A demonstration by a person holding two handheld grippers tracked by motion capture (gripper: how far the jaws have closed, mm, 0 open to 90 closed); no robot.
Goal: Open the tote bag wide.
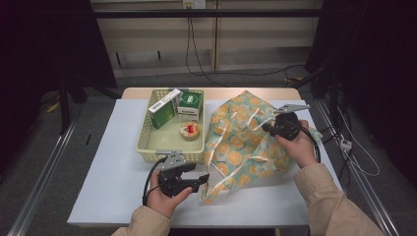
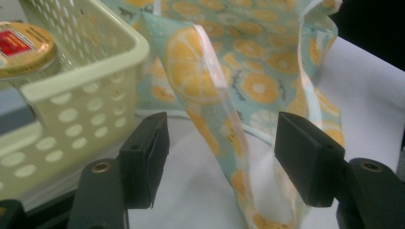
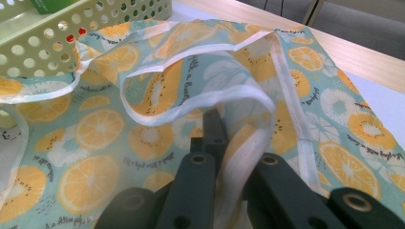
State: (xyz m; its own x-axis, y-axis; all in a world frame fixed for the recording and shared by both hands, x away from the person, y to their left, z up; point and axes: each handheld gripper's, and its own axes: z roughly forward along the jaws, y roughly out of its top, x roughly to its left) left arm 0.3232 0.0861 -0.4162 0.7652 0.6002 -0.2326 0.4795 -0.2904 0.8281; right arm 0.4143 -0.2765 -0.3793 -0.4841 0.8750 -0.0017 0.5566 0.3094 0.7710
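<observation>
A translucent bag (image 1: 241,142) printed with orange slices lies crumpled on the right half of the white table. My right gripper (image 1: 268,127) is shut on its white-trimmed upper edge (image 3: 239,157) and holds that edge up off the table. My left gripper (image 1: 202,178) is at the bag's near left corner. In the left gripper view a fold of the bag (image 2: 200,76) stands between its jaws. The left gripper (image 2: 222,152) is open, and its pads (image 2: 143,157) stand clear of the fabric.
A pale green perforated basket (image 1: 147,142) sits left of the bag, its wall (image 2: 86,71) close to my left gripper. It holds two green-and-white boxes (image 1: 161,110) (image 1: 190,105) and a small gold-lidded jar (image 1: 189,130). Bare table (image 1: 113,182) lies at the near left.
</observation>
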